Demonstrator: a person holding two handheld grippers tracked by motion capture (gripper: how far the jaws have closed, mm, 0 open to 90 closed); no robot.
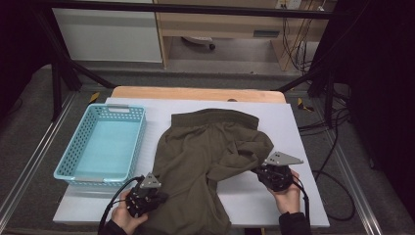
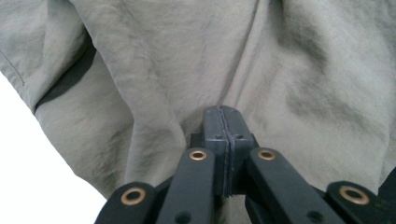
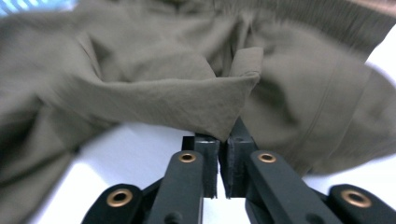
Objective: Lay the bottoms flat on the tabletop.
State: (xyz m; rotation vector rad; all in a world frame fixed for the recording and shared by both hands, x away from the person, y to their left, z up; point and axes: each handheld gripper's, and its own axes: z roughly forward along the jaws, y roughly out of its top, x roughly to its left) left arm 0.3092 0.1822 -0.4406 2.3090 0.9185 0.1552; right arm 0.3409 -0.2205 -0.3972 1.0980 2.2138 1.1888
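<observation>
White bench (image 1: 293, 205), olive-green crumpled fabric shorts (image 1: 205, 156): left tool (image 2: 223, 122) clamped on cloth, right tool (image 3: 223, 140) pinching a hem corner. Pull evenly, keep both grips tight.

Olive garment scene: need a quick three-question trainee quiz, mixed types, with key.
1. True or false: the turquoise basket holds the olive garment.
2. What does the right gripper pinch? A) basket rim B) a garment corner C) a cable
3. Fill in: the left gripper is ____ on the garment's fabric.

Key: 1 false, the garment lies on the white table beside the basket. 2 B. 3 shut.
</observation>
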